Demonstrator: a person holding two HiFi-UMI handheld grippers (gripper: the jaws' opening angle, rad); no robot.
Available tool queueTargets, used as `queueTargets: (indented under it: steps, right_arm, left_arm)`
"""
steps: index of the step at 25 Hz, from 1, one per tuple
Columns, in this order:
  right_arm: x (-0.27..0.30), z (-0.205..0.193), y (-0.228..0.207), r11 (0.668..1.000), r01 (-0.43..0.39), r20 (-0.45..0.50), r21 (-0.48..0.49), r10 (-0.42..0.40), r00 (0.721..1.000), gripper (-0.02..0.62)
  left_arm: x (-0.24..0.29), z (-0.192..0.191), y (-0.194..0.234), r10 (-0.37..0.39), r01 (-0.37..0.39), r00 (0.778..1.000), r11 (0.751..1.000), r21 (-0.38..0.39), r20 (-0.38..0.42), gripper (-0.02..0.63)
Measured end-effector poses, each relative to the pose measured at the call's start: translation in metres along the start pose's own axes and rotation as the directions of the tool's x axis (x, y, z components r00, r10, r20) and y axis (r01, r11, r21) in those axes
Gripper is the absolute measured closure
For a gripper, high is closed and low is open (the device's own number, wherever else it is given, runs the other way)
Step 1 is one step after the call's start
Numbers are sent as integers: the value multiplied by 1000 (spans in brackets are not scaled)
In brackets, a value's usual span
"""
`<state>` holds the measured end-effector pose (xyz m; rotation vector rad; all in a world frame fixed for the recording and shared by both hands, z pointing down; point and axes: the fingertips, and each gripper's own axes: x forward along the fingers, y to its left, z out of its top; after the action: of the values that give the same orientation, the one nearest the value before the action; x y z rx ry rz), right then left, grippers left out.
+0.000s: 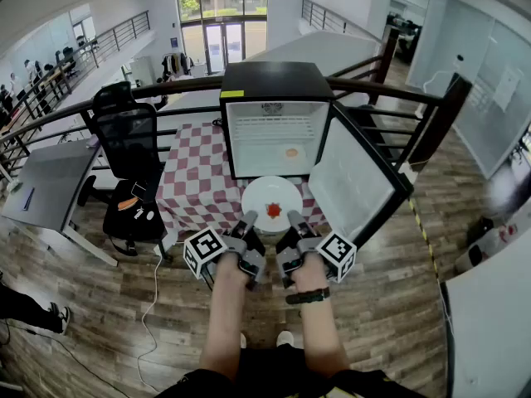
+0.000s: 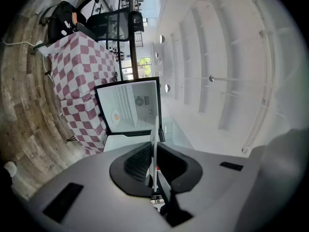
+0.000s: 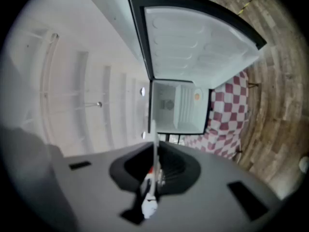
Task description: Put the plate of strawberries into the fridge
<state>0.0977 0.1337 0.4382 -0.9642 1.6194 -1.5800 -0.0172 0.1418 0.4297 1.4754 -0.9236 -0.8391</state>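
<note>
Before open fridge (image 1: 265,81), plate (image 1: 260,195) pinched in left fingers (image 1: 247,220), right fingers (image 1: 295,220)

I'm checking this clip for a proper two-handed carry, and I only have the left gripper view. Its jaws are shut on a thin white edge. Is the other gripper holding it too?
Observer: Yes, the right gripper is shut on the rim of the same round white plate, on its right side.
Operator: What is on it?
Observer: The head view shows a small red strawberry near its middle.
Operator: Is it inside yet?
Observer: No, it is held just in front of the open black mini fridge, above the red-and-white checked tablecloth.
</note>
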Motion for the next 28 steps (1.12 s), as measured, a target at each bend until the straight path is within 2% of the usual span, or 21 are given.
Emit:
queueTargets:
  steps: [10, 15, 19, 24, 28]
  right_arm:
    - [-5, 23, -1, 1000, -12, -20, 6, 13, 1000, 555]
    - [-12, 35, -4, 997, -50, -50, 53, 52, 997, 554]
    - [-13, 43, -12, 997, -34, -63, 69, 38, 997, 554]
    - [6, 46, -21, 998, -30, -62, 50, 33, 998, 554]
    - [43, 62, -27, 997, -1, -49, 79, 5, 999, 554]
  left_arm:
    - [12, -19, 0, 9, -8, 1000, 999, -36, 28, 572]
    - [14, -35, 5, 17, -15, 999, 999, -48, 50, 572]
    - [19, -43, 11, 44, -40, 997, 997, -70, 57, 572]
    - [33, -27, 29, 48, -40, 997, 992, -118, 63, 572]
    - [70, -5, 39, 62, -52, 996, 987, -154, 65, 571]
